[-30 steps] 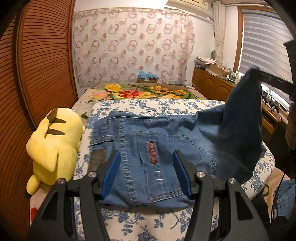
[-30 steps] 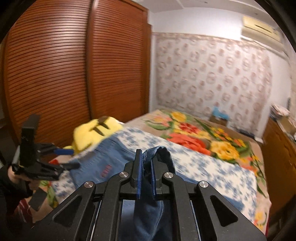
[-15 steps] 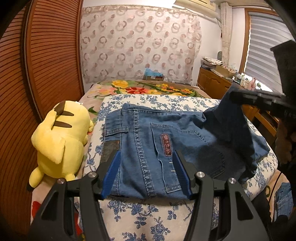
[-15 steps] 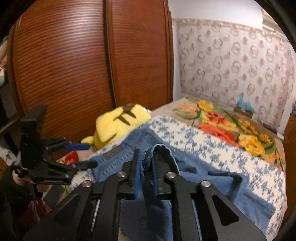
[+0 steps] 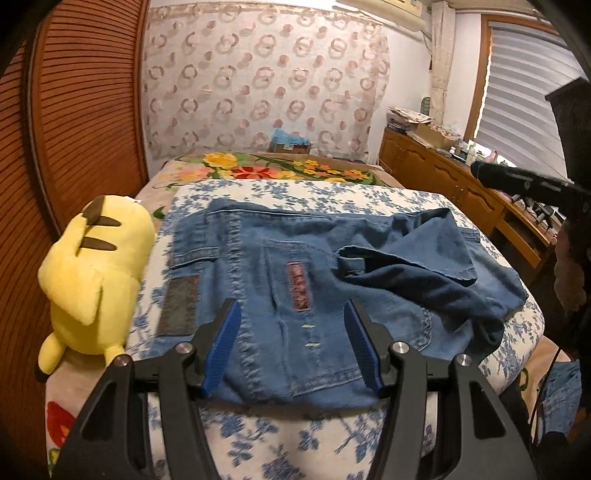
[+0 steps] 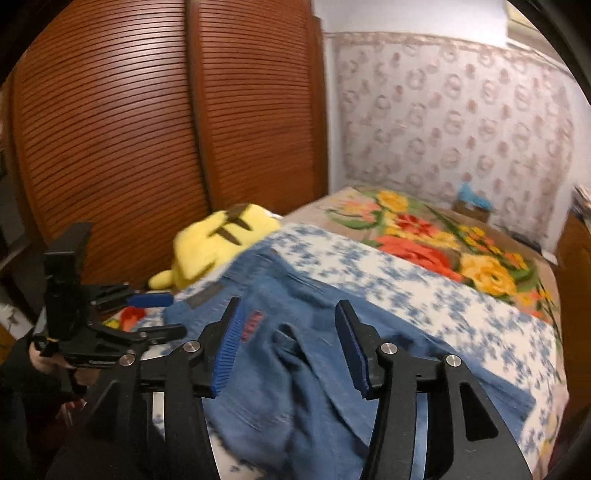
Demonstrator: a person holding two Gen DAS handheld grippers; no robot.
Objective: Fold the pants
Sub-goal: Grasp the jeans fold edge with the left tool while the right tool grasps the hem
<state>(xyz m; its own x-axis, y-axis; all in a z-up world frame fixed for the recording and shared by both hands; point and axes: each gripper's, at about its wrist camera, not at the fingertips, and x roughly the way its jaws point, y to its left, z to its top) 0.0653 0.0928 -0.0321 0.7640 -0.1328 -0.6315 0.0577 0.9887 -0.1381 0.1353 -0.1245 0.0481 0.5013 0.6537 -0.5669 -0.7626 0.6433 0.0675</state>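
Left gripper point(image 5: 291, 345): jaws spread wide, blue pads facing each other, nothing between them; fingers point toward 12 o'clock. Seen from right wrist view at 9 o'clock, held by hand point(image 6: 40, 356).

Right gripper point(image 6: 288, 347): jaws spread wide, empty. In left wrist view, one black finger enters at 3 o'clock.

The room is a bedroom. A bed point(image 5: 258, 439) occupies the centre, covered by a blue-and-white floral sheet with a bright flower-print blanket point(image 5: 273, 171) at its far end. A louvred wooden wardrobe point(image 6: 147, 122) lines the left side. A patterned lace curtain point(image 5: 258, 85) covers the far wall. A low wooden cabinet point(image 5: 454, 184) stands along the right wall beneath a window with a slatted blind point(image 5: 524, 92). An air conditioner point(image 5: 384, 7) is mounted near the ceiling.
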